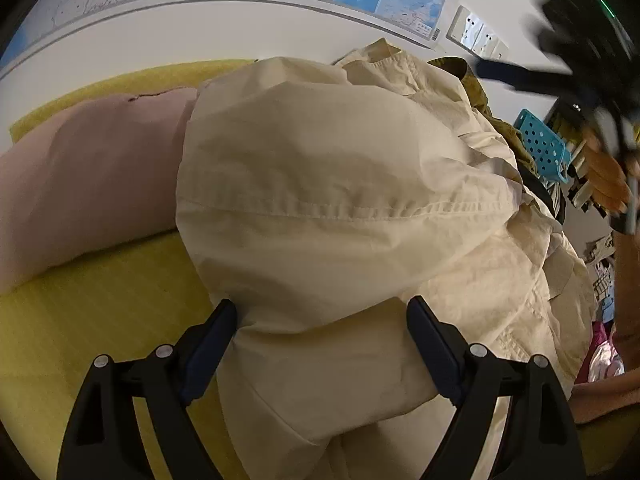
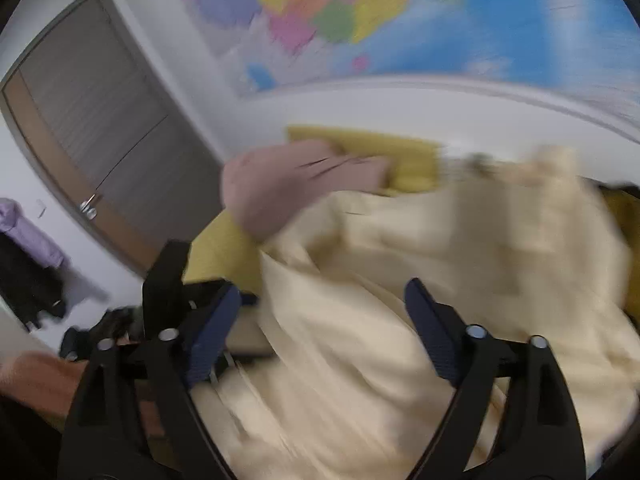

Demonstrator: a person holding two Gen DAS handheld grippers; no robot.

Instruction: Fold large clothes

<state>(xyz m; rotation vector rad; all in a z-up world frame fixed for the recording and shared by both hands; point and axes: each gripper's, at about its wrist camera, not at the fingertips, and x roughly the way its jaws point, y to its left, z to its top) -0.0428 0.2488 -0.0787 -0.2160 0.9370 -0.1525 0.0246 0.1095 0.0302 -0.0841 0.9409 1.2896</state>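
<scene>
A large cream garment point(image 1: 320, 184) lies bunched on a yellow surface point(image 1: 100, 300). Its stitched hem runs across the middle of the left wrist view. My left gripper point(image 1: 322, 304) points down at it with jaws wide. A fold of the cloth sits between the fingers and brushes the left pad, but it is not pinched. The right wrist view is blurred. It shows my right gripper point(image 2: 324, 286) open above the same cream garment point(image 2: 400, 280), with nothing clamped. In the left wrist view that right gripper is a dark smear at top right, with a hand point(image 1: 604, 176) below it.
A pink cushion-like item point(image 1: 80, 184) lies left of the garment, against the wall. An olive garment point(image 1: 476, 92) and a blue perforated basket point(image 1: 544, 144) sit behind on the right. A map point(image 2: 440, 20) hangs on the wall, a grey door point(image 2: 100, 140) at left.
</scene>
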